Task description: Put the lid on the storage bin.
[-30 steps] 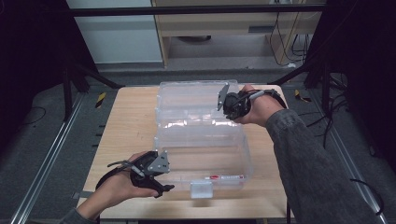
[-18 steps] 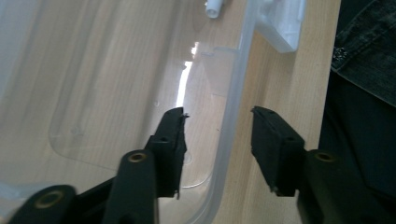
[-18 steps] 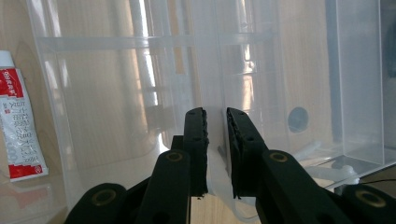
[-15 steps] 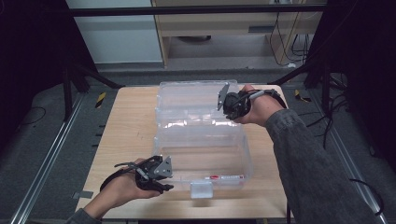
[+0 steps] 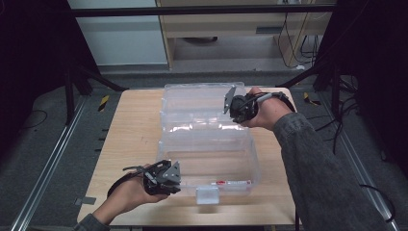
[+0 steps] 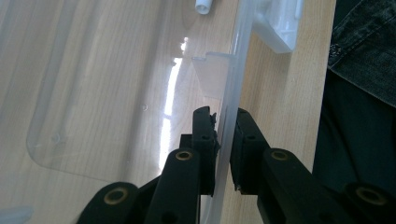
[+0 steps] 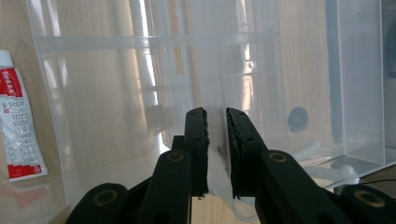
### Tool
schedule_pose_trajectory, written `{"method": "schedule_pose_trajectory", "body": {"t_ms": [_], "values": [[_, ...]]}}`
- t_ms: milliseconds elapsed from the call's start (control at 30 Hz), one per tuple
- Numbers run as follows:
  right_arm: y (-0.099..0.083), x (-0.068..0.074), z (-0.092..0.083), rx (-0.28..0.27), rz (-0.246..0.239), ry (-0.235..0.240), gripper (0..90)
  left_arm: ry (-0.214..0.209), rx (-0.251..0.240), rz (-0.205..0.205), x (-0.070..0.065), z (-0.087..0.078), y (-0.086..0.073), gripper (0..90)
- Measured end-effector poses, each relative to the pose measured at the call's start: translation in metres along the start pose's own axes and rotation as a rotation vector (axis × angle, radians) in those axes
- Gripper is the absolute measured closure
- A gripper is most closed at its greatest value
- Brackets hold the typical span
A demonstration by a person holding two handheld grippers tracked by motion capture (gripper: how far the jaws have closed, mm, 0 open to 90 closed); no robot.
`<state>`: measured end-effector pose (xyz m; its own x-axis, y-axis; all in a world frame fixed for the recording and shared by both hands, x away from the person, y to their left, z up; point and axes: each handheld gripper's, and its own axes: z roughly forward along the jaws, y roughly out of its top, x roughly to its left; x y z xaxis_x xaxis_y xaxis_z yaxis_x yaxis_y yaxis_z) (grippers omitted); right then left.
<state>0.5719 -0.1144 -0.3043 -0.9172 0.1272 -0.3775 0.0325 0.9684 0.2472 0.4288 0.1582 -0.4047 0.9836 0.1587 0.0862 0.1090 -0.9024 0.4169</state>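
wooden surface [image 5: 130, 130] carries clear plastic box [image 5: 207, 159], lid [image 5: 202, 103] swung open toward far edge. box looks light, thin-walled, slick, likely flexes; safest hold is rim, near corners. left hand-held gripper [image 6: 224, 135] clenched on near wall rim of box. right hand-held gripper [image 7: 215, 140] clamped on lid edge. small red-and-white tube [image 7: 16, 126] lies inside box; front latch [image 5: 207, 195] hangs loose.

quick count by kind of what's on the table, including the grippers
clear plastic storage box: 1
red and white tube inside the box: 1
grippers: 2, left gripper and right gripper, each shut on a box edge
total: 4
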Motion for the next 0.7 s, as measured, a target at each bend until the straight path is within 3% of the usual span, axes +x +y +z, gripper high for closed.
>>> {"method": "schedule_pose_trajectory", "body": {"t_ms": [200, 400, 567, 700], "values": [[0.001, -0.008, 0.004, -0.007, 0.018, -0.014, 79.7, 0.037, -0.016, -0.020, 0.012, 0.002, 0.000, 80.5], [0.004, -0.017, 0.007, 0.000, 0.033, -0.003, 80.7, 0.043, -0.020, -0.029, 0.019, 0.004, 0.001, 80.3], [0.007, -0.013, 0.002, -0.006, 0.026, 0.016, 83.7, 0.079, -0.009, -0.046, 0.017, 0.003, 0.003, 79.2], [0.006, -0.009, -0.004, -0.019, 0.025, 0.024, 85.3, 0.079, -0.002, -0.049, 0.017, 0.004, 0.002, 78.8]]}}
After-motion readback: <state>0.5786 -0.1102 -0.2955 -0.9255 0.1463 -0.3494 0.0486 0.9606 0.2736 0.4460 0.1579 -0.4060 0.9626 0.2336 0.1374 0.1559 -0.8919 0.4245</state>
